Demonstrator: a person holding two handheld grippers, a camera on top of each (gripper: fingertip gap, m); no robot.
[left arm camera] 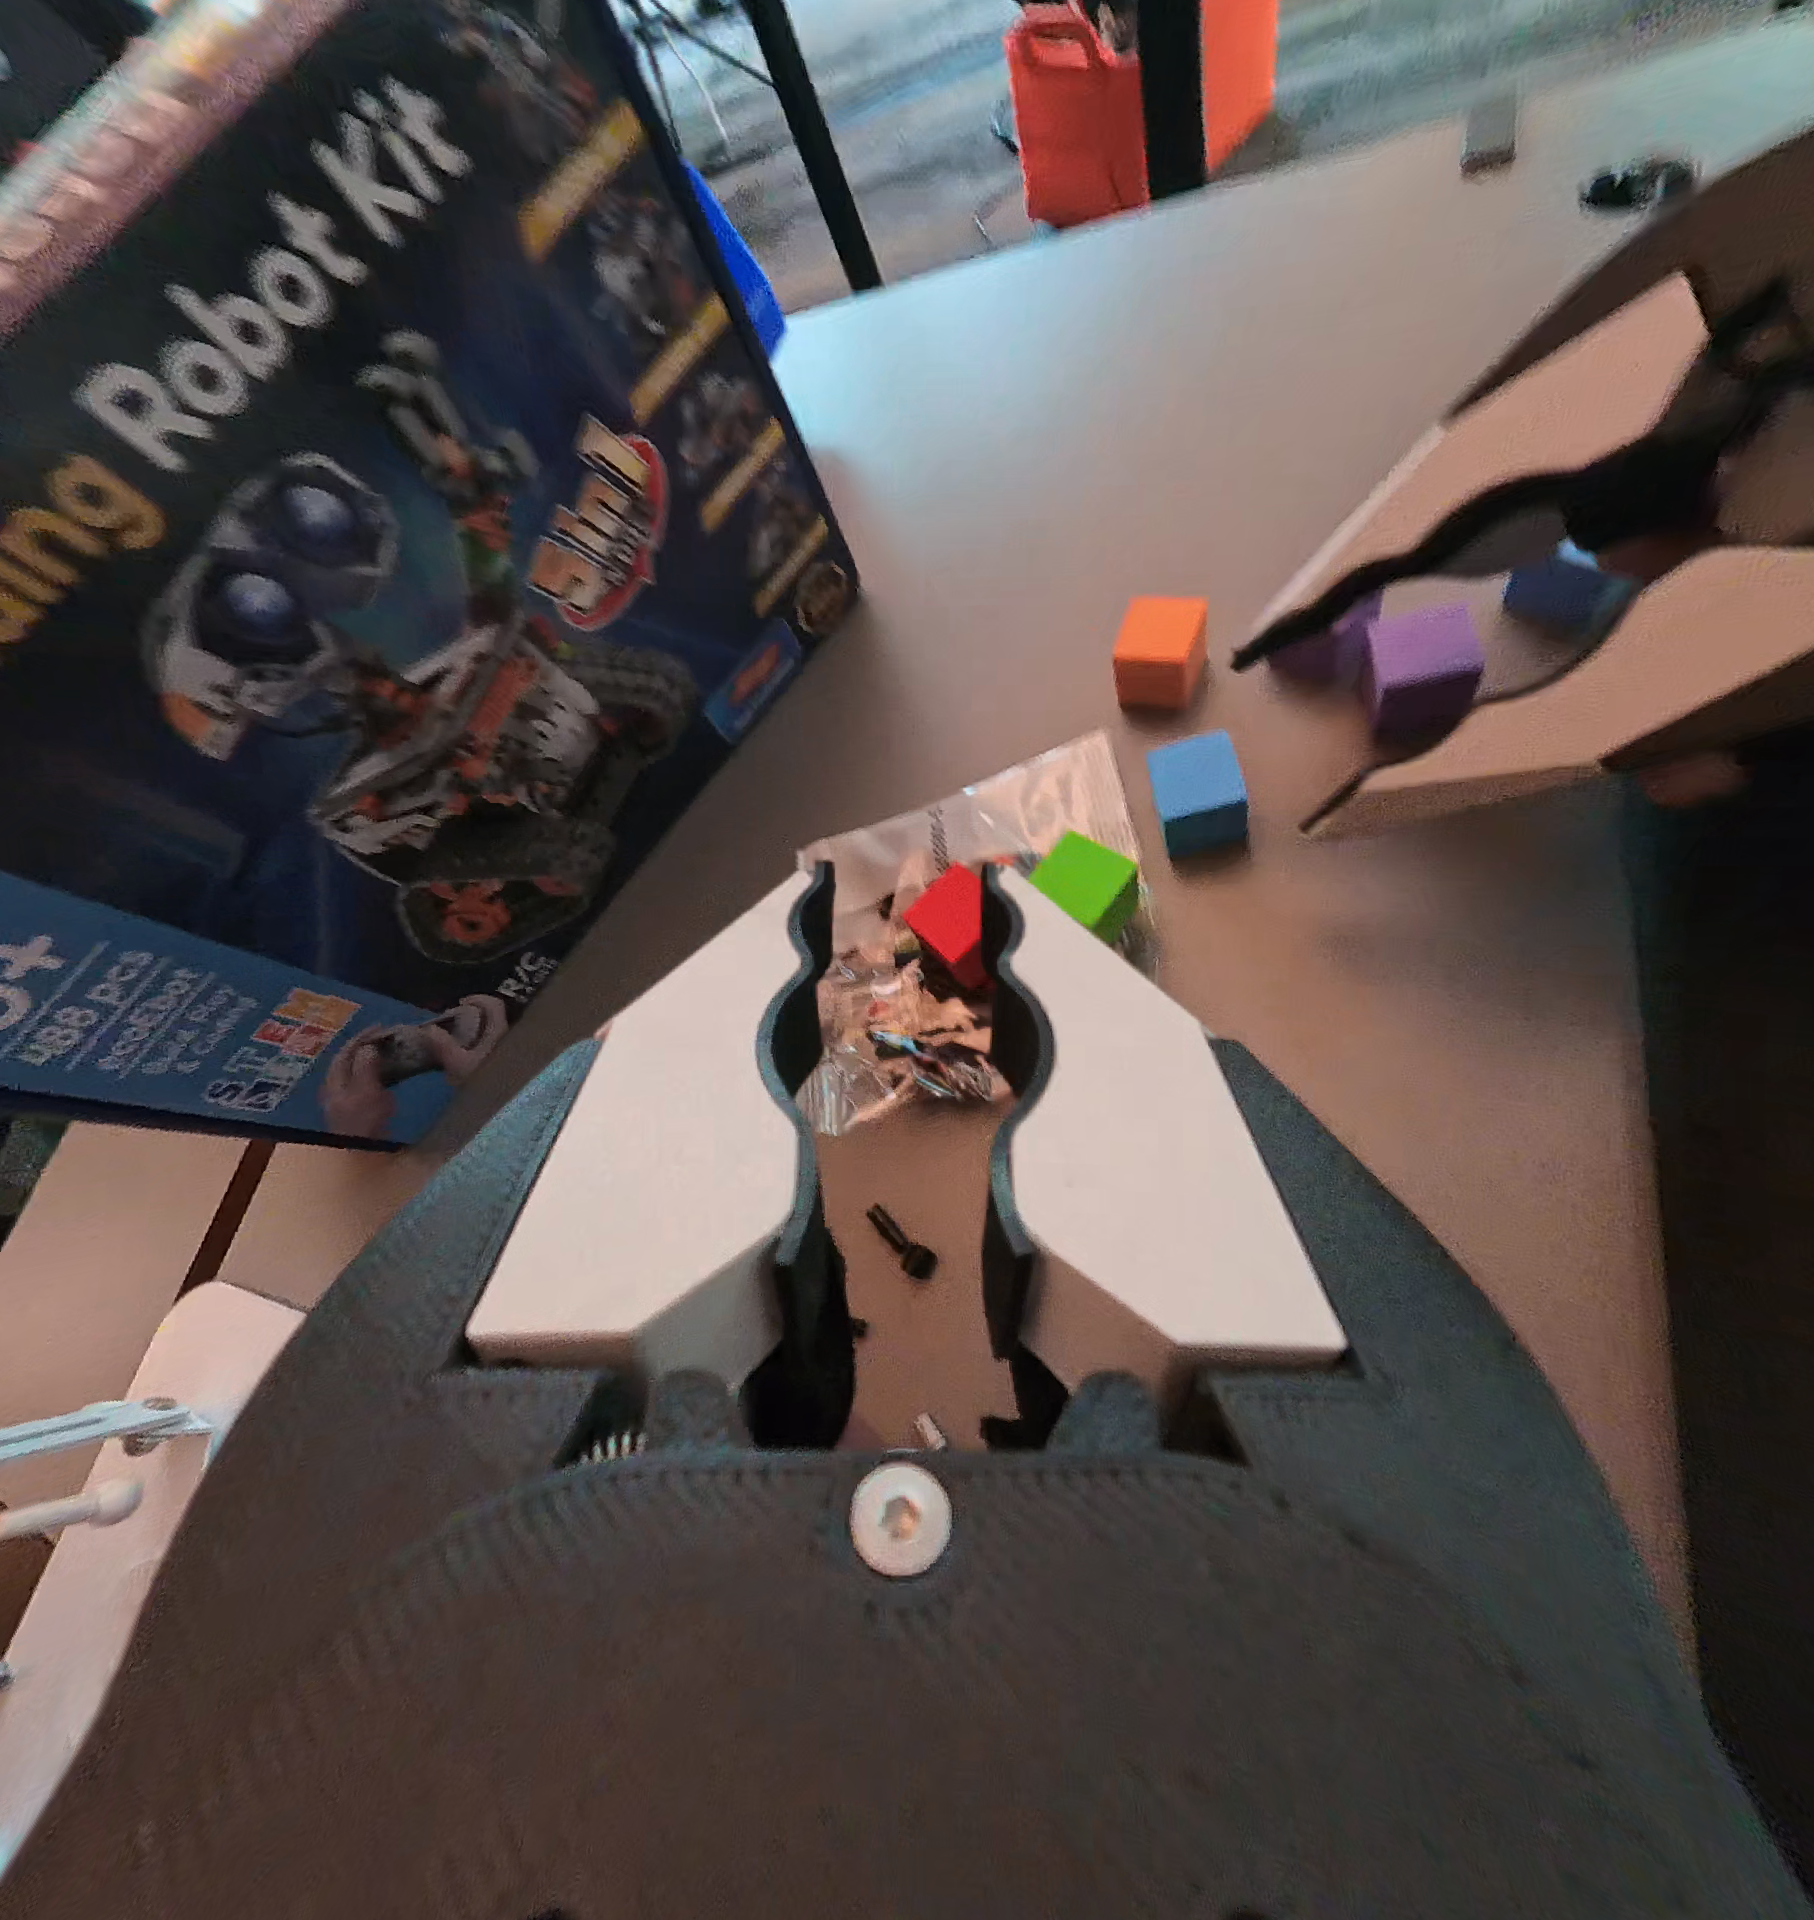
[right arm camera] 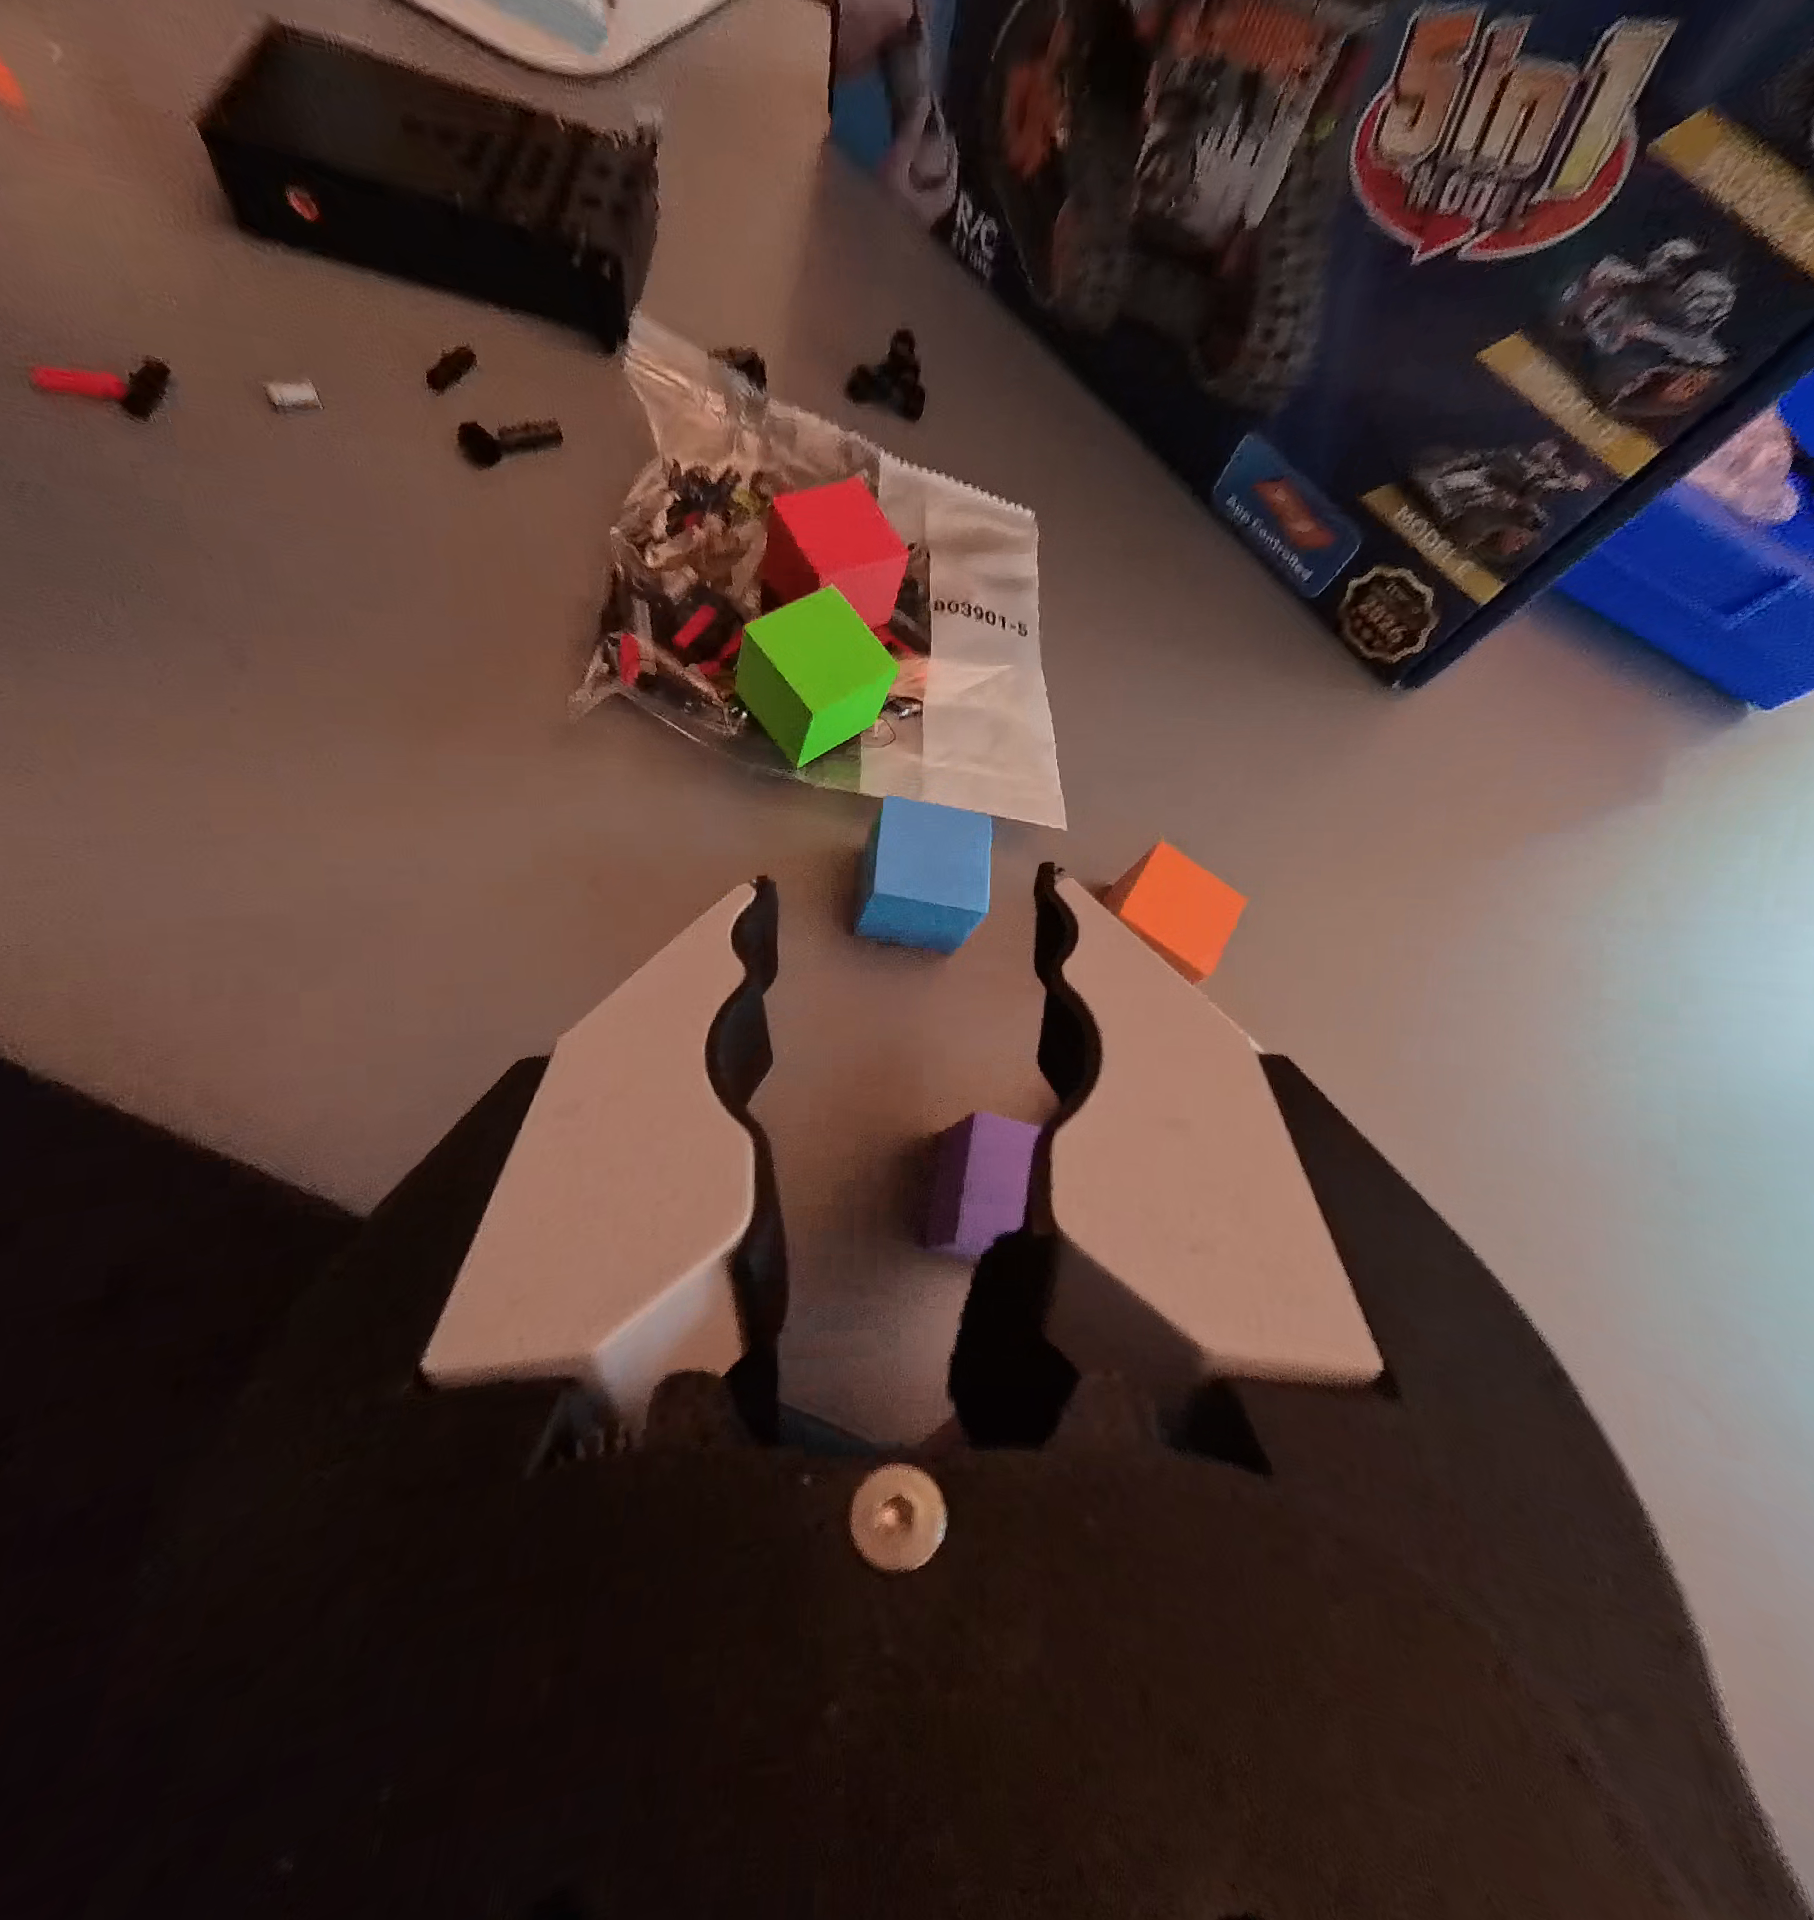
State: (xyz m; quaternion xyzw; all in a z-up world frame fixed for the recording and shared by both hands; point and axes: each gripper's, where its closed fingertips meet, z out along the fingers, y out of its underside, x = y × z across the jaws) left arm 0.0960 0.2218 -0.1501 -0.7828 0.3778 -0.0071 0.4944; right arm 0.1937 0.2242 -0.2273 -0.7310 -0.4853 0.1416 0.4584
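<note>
Several coloured cubes lie on a grey table (right arm camera: 259, 727). My left gripper (left arm camera: 908, 883) is open and hovers over a clear plastic bag of small parts (left arm camera: 903, 1049). A red cube (left arm camera: 947, 925) shows between its fingertips and a green cube (left arm camera: 1085, 883) lies just to the right; both rest on the bag (right arm camera: 976, 644). My right gripper (right arm camera: 903, 883) is open, with a purple cube (right arm camera: 981, 1179) between its fingers, close to the right finger. A blue cube (right arm camera: 924, 873) lies just beyond its tips and an orange cube (right arm camera: 1178, 909) beside the right tip. The right gripper (left arm camera: 1277, 743) also shows in the left wrist view.
A large dark-blue printed toy box (left arm camera: 363, 520) stands along the left of the cubes. A black box (right arm camera: 435, 208) and loose small black and red parts (right arm camera: 508, 436) lie farther off. A blue bin (right arm camera: 1765, 582) stands behind the toy box. The table edge (left arm camera: 1651, 1039) runs close on the right. The left gripper's tips are roughly 12 cm from the right gripper's.
</note>
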